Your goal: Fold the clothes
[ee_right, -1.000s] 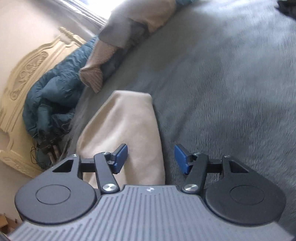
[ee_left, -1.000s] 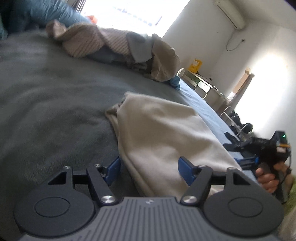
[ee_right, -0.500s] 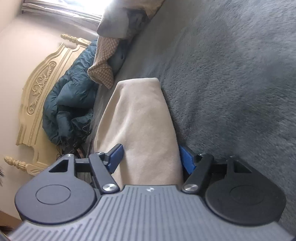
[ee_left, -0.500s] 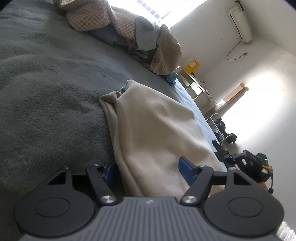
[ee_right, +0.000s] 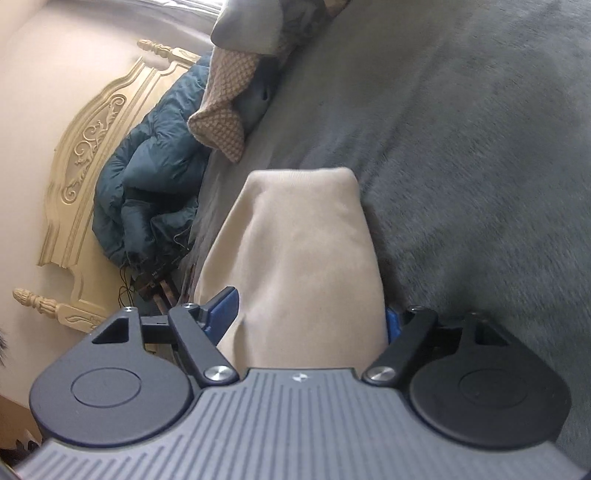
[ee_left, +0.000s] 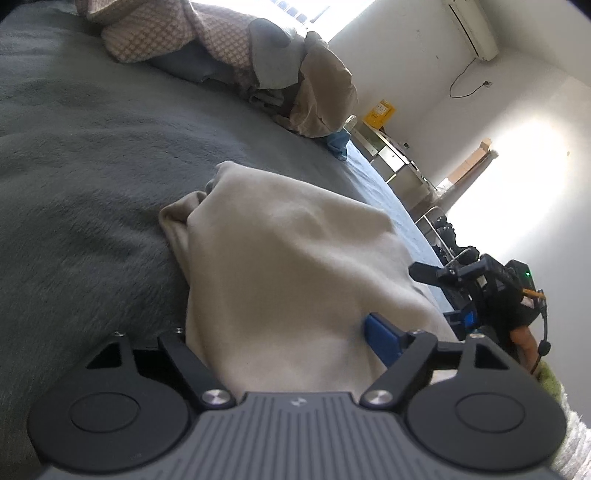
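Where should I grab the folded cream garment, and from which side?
Take the cream garment by its near edge, from the bed's near side. It lies flat on the grey blanket; the left gripper and right gripper, jaws just opening, already straddle that edge, one lower finger each slipped beneath.

A grey plush bedspread point(ee_left: 92, 177) is spread over the bed, backed by a carved cream headboard point(ee_right: 85, 147). White walls are lit by a bright window point(ee_left: 317, 14); what may be an air conditioner point(ee_left: 472, 29) is mounted high.
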`<state>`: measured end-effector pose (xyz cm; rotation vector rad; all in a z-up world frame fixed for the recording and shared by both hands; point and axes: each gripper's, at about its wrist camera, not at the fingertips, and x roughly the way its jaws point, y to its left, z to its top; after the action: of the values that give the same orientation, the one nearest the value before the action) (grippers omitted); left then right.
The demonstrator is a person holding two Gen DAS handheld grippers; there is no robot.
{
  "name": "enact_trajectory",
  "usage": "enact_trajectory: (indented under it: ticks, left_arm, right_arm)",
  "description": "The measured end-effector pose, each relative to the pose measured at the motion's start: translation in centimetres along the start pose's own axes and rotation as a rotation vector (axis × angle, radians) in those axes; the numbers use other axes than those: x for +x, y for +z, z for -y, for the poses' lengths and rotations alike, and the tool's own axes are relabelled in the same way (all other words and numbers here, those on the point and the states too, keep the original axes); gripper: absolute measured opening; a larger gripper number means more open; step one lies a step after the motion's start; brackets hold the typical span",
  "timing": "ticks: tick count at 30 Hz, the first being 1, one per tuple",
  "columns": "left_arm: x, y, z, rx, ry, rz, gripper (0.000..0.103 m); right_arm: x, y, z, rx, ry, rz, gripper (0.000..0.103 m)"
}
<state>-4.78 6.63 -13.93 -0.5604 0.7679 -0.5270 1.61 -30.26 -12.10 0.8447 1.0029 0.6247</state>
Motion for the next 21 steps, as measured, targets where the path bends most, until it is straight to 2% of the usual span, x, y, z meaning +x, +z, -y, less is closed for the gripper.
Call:
enact_trajectory:
  ticks: [7, 14, 17, 21]
  left_arm:
    - [0.8, 0.7, -1.7, -0.083, -0.089, -0.010, 0.078]
    - [-0.7, -0.2, -2.9, -0.100, -0.140, -0.040, 0.070]
    - [-0.4, -0.4, -2.4, -0.084, -0.120, -0.035, 0.071]
    - [0.4, -0.7, -1.1, -0.069, -0.072, -0.016, 0.075]
  right_arm:
    - [1.3, 1.1, 0.8, -0.016, 0.059, -0.038, 0.079]
    - [-1.2, -1.3, 1.5, -0.049, 0.100, -0.094, 0.076]
    - [-1.6, -2.1, 1.9, -0.048, 0.108, -0.071, 0.075]
    - [-0.3, -2.1, 1.1, -0.070, 0.091, -0.056, 0.075]
